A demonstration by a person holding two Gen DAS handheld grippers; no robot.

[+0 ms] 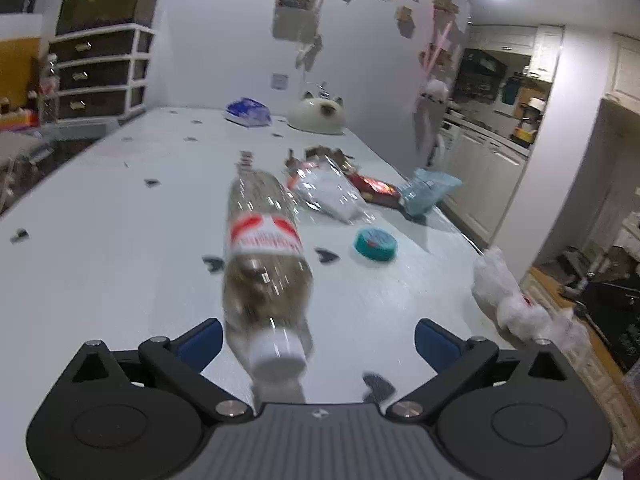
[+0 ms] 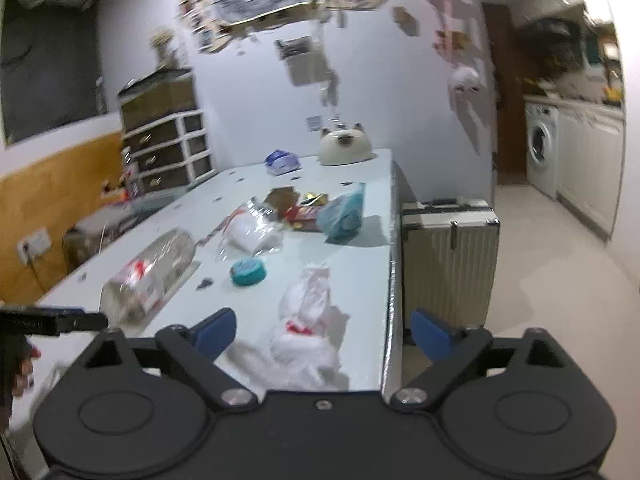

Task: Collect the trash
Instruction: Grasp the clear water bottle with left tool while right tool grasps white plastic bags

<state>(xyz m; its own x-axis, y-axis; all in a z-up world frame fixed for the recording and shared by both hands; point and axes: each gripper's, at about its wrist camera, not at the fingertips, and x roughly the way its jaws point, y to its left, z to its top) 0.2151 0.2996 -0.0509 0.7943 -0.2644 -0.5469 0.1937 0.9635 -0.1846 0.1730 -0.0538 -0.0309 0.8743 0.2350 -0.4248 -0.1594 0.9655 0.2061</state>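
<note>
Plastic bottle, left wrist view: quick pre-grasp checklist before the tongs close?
1. Left tongs open: ok.
2. Plastic bottle lying flat on the table: ok.
3. White cap between the fingers: ok, but off-centre, nearer the left one.
4. Fingers touching bottle: cannot tell, picture blurred.
5. Teal lid clear of the bottle: ok.
6. Right tongs open, over the white plastic bag, away from the bottle: ok.

My right gripper [image 2: 322, 330] has its fingers [image 2: 214, 330] spread wide, white plastic bag [image 2: 306, 320] lying between them, pads not touching it, near the worktop [image 2: 360, 252] edge. Further back I see a teal lid [image 2: 248, 272], a clear bottle [image 2: 148, 272] on its side at left, and a wrapper pile [image 2: 304, 210]. Silver suitcase [image 2: 450, 256] stands on the floor just beside the worktop.
</note>
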